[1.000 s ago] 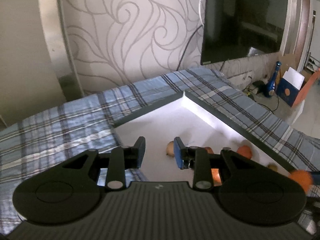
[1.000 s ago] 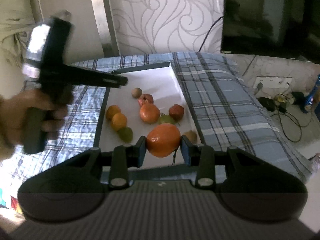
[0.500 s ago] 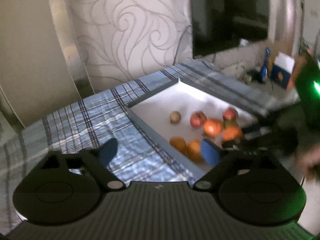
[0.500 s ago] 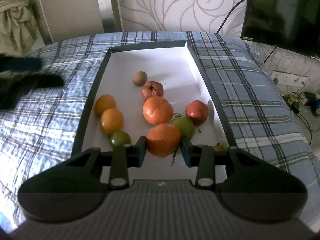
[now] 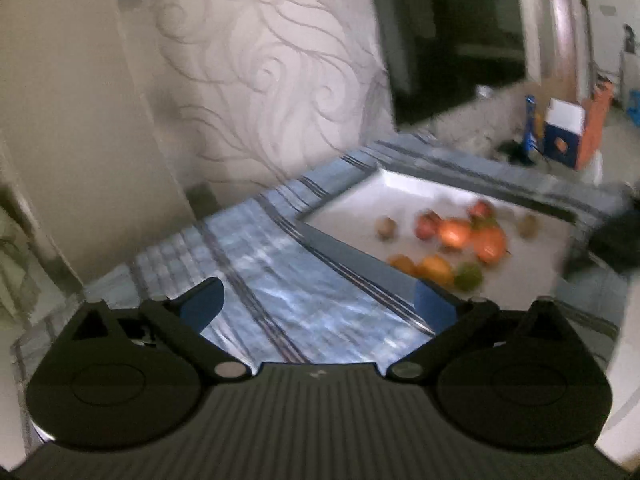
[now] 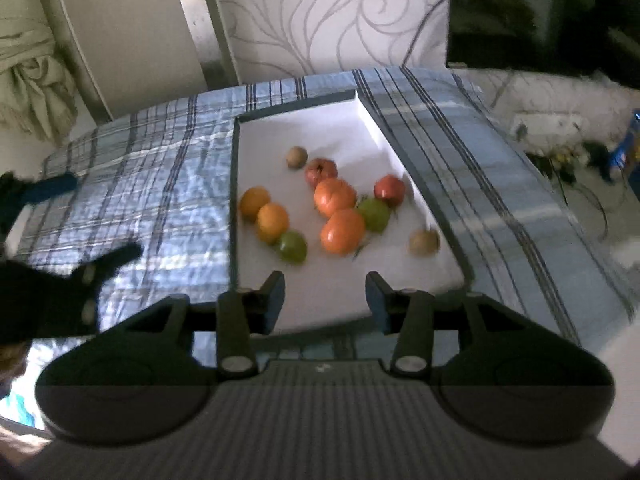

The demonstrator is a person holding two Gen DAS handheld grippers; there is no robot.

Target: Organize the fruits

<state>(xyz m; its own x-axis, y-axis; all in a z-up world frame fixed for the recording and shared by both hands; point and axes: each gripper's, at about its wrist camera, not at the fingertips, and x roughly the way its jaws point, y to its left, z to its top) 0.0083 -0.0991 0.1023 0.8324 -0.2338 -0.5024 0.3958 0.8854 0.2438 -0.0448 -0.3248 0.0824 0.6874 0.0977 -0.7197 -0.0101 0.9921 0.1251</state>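
A white tray (image 6: 320,132) with a dark rim lies on a blue plaid cloth (image 6: 160,184) and holds several fruits. Among them are a large orange (image 6: 342,231), a second orange (image 6: 335,197), two small oranges, two green fruits, two red ones and two brownish ones. My right gripper (image 6: 325,296) hovers over the tray's near end, just short of the large orange. Its jaws are opening and nothing is between them. My left gripper (image 5: 318,304) is open wide and empty over the cloth, left of the tray (image 5: 412,196). The fruits there are blurred.
A swirl-patterned wall and a dark TV screen (image 6: 560,16) stand behind the table. Cables and a blue bottle (image 6: 624,144) lie on the floor to the right. A crumpled beige cloth (image 6: 28,76) hangs at far left. My left gripper's fingers (image 6: 116,258) show at the left edge.
My right gripper has let go of the large orange, which now lies in the tray, and has drawn back. My left gripper has opened wide and swung left off the tray over the cloth.
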